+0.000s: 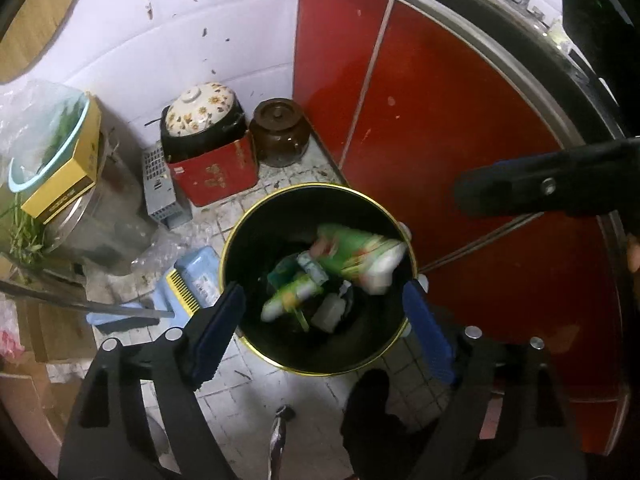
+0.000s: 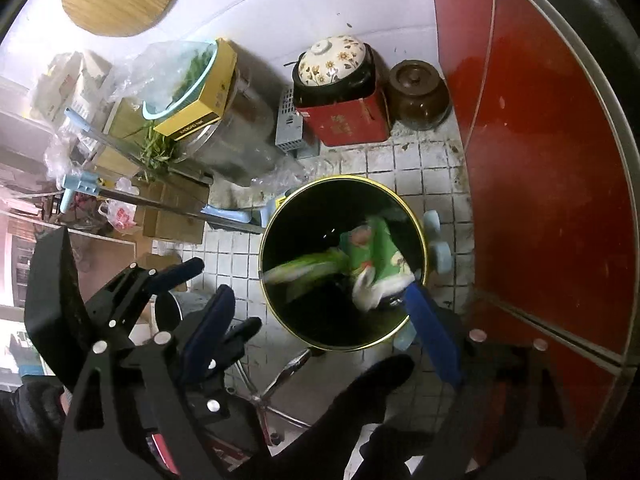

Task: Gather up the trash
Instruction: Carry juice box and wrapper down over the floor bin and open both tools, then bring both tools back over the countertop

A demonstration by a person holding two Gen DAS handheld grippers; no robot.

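2 tongs, left [image 1: 320, 322] & right [image 2: 320, 330], both released, above bin [image 1: 256, 216], green wrappers [image 1: 352, 252] inside

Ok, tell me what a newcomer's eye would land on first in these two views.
First, the black bin with a gold rim on the tiled floor, with green and white wrappers blurred inside it. Next, the glossy red cabinet doors to its right. Both open tools hang above it, the left tool and the right tool.

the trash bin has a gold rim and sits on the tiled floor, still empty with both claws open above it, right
Not empty. The left wrist view shows green packets and other wrappers inside the trash bin. The gold rim, tiled floor and open left claw and right claw are correct.
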